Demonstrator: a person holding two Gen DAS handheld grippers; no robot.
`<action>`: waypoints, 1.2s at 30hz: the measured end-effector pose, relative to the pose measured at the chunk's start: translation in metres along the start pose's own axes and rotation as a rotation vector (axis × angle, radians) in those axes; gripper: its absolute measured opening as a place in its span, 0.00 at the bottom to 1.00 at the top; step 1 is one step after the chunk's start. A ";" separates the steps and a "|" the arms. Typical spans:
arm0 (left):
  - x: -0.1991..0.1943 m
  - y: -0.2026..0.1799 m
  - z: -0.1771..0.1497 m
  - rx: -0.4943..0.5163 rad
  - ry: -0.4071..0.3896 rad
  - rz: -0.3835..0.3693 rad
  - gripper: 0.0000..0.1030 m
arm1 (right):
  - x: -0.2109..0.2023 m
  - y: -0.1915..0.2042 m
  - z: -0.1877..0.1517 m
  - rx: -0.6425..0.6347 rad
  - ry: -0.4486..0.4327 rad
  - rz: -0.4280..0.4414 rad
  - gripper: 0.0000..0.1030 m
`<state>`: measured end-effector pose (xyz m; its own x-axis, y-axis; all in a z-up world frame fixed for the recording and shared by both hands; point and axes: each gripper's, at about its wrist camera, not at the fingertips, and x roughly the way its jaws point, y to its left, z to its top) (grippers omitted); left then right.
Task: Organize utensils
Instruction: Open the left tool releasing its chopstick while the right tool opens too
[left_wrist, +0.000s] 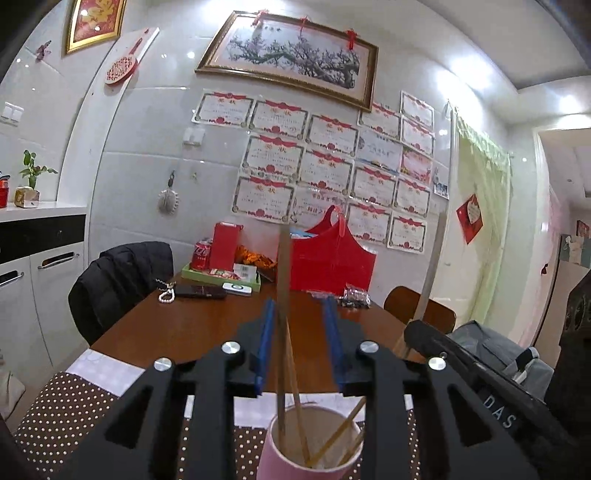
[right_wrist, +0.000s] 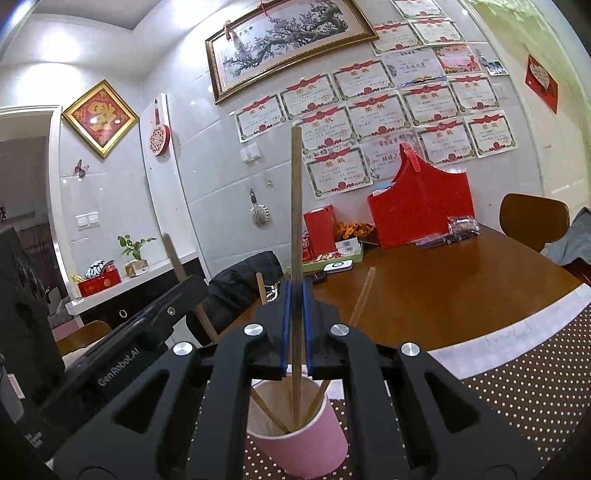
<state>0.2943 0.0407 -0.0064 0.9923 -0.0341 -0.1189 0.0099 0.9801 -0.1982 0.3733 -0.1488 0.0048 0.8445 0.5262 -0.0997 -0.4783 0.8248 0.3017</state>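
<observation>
while the left gripper (left_wrist: 301, 345) has its jaws parted loosely around a chopstick (left_wrist: 282, 295) already standing in the pink cup (left_wrist: 310, 443) near the desk's front edge, the right gripper (right_wrist: 296, 326) pinches another chopstick (right_wrist: 296, 221) upright over it, not yet released.

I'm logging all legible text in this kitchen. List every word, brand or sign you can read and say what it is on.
"GenRobot.AI": on the left gripper's black body, seen in the right wrist view.
"DAS": on the right gripper's black body, seen in the left wrist view.
"奖状": red heading on the certificates on the wall.
Can: red with white script, too blurred to read.
Certificates' small print, box labels: unreadable.
</observation>
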 end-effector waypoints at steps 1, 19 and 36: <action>-0.002 0.000 0.000 0.002 0.008 0.004 0.26 | -0.001 0.000 0.000 0.000 0.004 -0.003 0.07; -0.038 -0.001 0.011 0.038 0.032 0.017 0.39 | -0.016 0.011 -0.006 -0.013 0.041 -0.029 0.07; -0.072 -0.002 0.022 0.041 0.014 0.022 0.40 | -0.039 0.030 -0.005 -0.048 0.044 -0.049 0.51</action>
<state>0.2258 0.0456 0.0240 0.9905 -0.0148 -0.1370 -0.0068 0.9878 -0.1554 0.3245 -0.1436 0.0130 0.8562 0.4928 -0.1550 -0.4486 0.8580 0.2500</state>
